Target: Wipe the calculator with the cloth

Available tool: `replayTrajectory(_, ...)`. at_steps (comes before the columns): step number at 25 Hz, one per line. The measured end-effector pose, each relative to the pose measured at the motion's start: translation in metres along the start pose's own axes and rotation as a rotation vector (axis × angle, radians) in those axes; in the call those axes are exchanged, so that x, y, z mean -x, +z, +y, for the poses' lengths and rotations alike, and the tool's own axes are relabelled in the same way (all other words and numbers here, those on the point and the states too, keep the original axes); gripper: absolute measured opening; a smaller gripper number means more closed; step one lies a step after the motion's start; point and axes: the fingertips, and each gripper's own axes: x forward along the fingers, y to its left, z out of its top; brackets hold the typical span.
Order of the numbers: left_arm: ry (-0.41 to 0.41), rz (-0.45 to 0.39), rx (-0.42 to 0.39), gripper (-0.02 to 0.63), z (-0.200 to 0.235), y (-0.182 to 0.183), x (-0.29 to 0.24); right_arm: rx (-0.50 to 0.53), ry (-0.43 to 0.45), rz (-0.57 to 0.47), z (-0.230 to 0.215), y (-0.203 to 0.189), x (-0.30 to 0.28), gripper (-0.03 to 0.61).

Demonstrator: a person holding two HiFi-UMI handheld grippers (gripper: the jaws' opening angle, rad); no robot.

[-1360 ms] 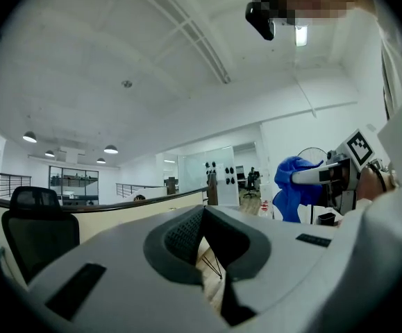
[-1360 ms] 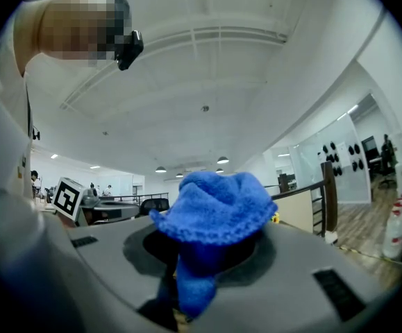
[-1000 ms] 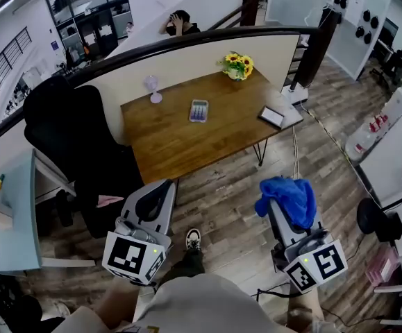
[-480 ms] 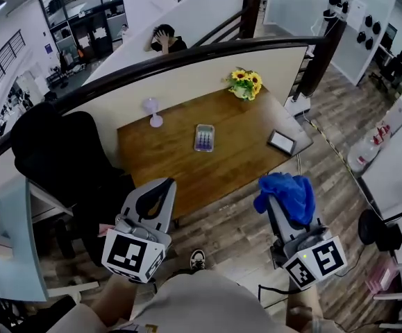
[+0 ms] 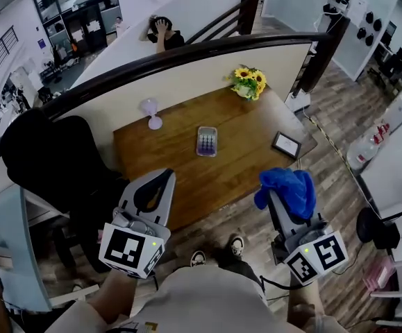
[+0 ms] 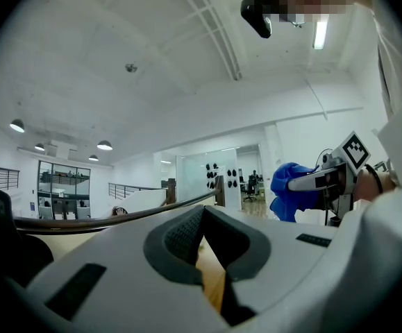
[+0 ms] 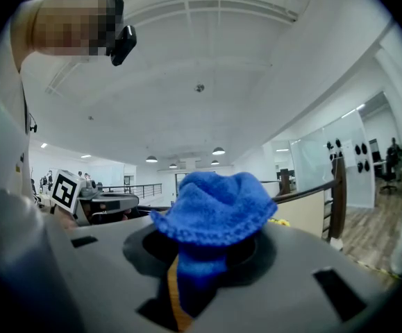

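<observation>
The calculator (image 5: 207, 141) lies flat near the middle of the wooden table (image 5: 166, 158), grey with rows of purple keys. Both grippers are held low in front of the person, short of the table's near edge. My right gripper (image 5: 289, 186) is shut on a bunched blue cloth (image 5: 287, 189), which fills the jaws in the right gripper view and covers the blue cloth's (image 7: 214, 210) grip point. My left gripper (image 5: 153, 188) holds nothing; its jaws meet at the tips in the left gripper view, where the left gripper (image 6: 202, 222) points upward.
On the table stand a pot of sunflowers (image 5: 249, 82) at the far right, a small pale fan (image 5: 151, 112) at the far left and a dark tablet (image 5: 286, 144) near the right edge. A black office chair (image 5: 48, 158) sits left of the table. A curved railing (image 5: 187, 50) runs behind it.
The table and calculator have drawn nearer and lower in the head view as the person stepped forward. Both grippers keep their hold and pose.
</observation>
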Motion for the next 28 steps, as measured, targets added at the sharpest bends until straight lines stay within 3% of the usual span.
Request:
replayTrajectory(14,0.041,0.020,-0.031,0.003,0.021,-0.015,-0.092,-0.011,0.051,-0.019,-0.079,-0.002,-0.076,0.133)
replayTrajectory(28,0.262,0.106,-0.030,0.003,0.055,-0.024,-0.214,-0.029,0.314,0.051,-0.187,-0.001,-0.215,0.133)
